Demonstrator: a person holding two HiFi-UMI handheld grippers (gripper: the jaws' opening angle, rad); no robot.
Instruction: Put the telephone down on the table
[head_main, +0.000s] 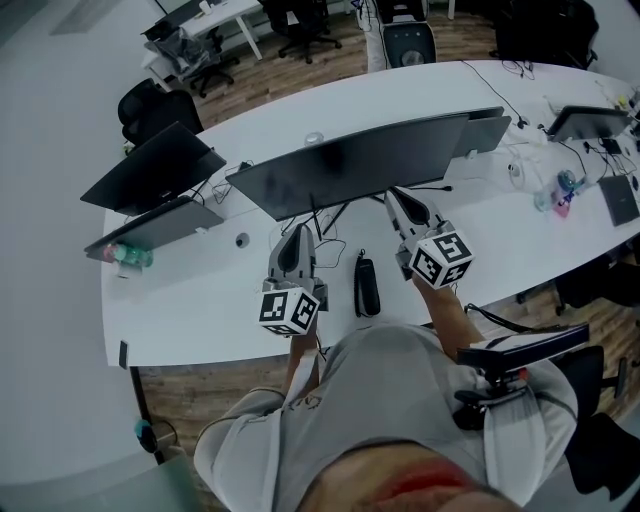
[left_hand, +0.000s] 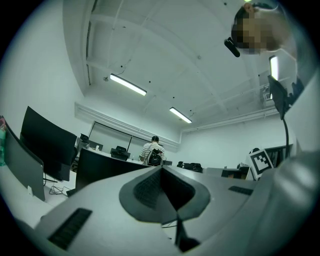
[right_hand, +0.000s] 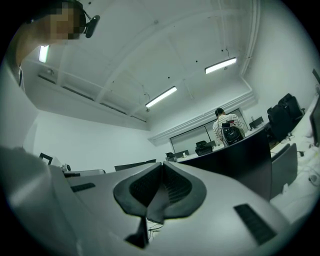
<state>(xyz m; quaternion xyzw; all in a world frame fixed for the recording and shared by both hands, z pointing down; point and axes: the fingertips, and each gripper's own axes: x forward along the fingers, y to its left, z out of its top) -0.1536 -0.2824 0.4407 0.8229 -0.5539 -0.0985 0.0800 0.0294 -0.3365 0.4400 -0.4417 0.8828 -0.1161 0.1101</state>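
Already the telephone (head_main: 367, 286), a dark handset, lies flat on the white table (head_main: 200, 310), near its front edge and between the two claws, touching neither. The left claw (head_main: 297, 238) has its jaws pressed together with nothing between them, and its own view (left_hand: 161, 172) looks up across the room. The right claw (head_main: 398, 198) is likewise closed and empty, angled up close under the wide curved monitor (head_main: 350, 165). By my reading the task looks done.

The risks are knocks. A thin cable (head_main: 330, 245) loops on the table just beside the left claw, near the handset; a careless pull back could snag it and drag the handset toward the edge. The right claw, tilted up toward the monitor's lower edge, could strike it if raised further.
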